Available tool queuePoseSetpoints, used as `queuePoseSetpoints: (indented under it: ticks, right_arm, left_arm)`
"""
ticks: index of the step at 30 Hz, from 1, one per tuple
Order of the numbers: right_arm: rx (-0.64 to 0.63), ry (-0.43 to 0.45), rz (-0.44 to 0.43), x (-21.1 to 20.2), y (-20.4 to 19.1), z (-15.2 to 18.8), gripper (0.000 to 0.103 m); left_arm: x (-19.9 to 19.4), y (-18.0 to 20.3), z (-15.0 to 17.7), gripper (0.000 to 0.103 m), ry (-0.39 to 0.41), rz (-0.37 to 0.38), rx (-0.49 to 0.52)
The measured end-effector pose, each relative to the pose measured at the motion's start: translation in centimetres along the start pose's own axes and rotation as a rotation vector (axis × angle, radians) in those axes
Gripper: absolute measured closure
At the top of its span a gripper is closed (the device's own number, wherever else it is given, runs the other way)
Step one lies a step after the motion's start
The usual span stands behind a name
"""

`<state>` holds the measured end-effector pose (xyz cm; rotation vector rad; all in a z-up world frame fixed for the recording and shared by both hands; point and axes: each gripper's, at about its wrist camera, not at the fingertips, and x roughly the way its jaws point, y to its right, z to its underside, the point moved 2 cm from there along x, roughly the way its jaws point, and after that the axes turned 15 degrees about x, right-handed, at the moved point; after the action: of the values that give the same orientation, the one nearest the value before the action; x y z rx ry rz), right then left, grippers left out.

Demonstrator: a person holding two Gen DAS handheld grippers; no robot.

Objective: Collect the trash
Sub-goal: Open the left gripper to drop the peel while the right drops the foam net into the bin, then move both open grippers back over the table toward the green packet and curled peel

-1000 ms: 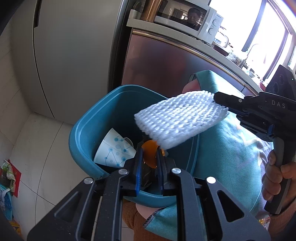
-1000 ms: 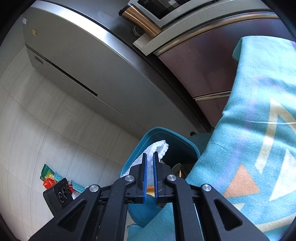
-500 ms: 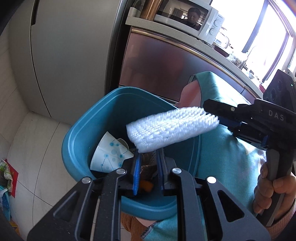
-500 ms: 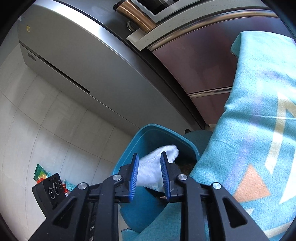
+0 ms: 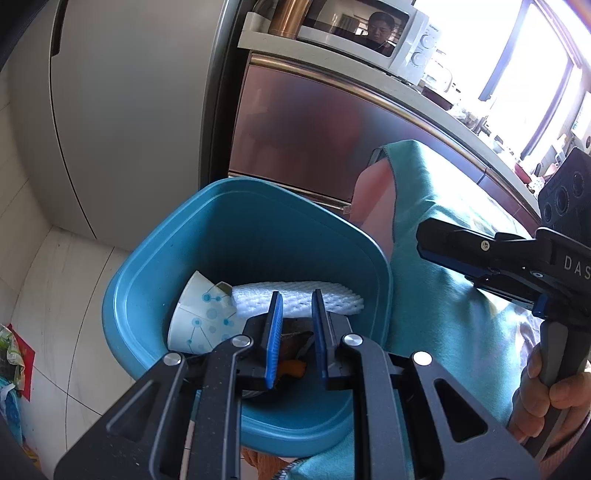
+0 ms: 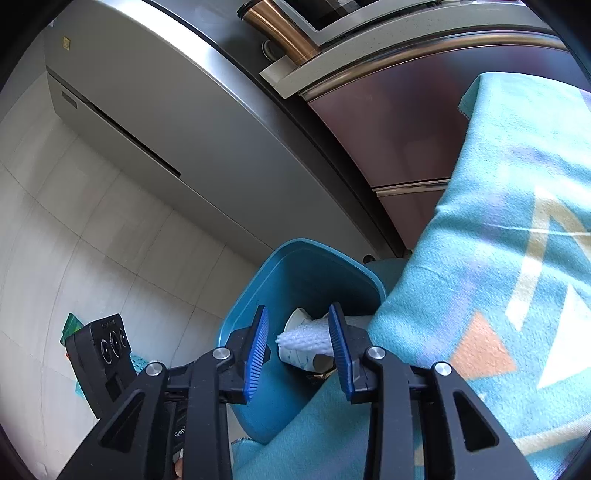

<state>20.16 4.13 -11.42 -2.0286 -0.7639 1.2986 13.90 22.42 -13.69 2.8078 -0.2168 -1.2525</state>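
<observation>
The left gripper (image 5: 297, 332) sits at the near rim of the teal bin (image 5: 155, 266), its jaws drawn close and pinching that rim, a dark scrap and something orange just beyond them. Inside the bin lie a white paper cup (image 5: 201, 321) with blue dots, tipped on its side, and touching it a white foam net (image 5: 295, 301) stretched across the trash. The right gripper (image 6: 297, 349) hangs over the bin's other edge; its jaws have just been opening and now stand spread with nothing gripped, the foam net below them. A teal patterned cloth (image 6: 498, 277) drapes the table beside the bin. Beyond stand brown cabinet doors (image 5: 295, 136) and a microwave (image 5: 369, 33).
</observation>
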Motion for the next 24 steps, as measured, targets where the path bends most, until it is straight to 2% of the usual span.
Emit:
queuePoseSetpoints:
  ticks: [4,7,12,17,24]
  right_arm:
    - [-0.023,0.007,-0.007,-1.4,-0.1,0.2,0.062]
    - [-0.056,0.021,-0.013,-2.9,-0.3,0.4,0.062]
    - [-0.120,0.085,-0.005,-6.8,0.0,1.2,0.060]
    - [-0.137,0.163,0.040,-11.1,2.0,1.9,0.059]
    - [-0.083,0.307,0.156,-18.7,7.3,3.1,0.059]
  left_arm:
    - [-1.0,0.8,-0.1,0.088,0.025,-0.009,0.031]
    - [-2.0,1.6,-0.2,0.084,0.049,-0.001,0.054]
    - [-3.8,3.7,-0.7,0.066,0.099,0.036,0.094]
    - [-5.0,7.0,-1.3,0.062,0.135,0.093,0.161]
    - [-5.1,13.5,-2.3,0.059,0.158,0.200,0.260]
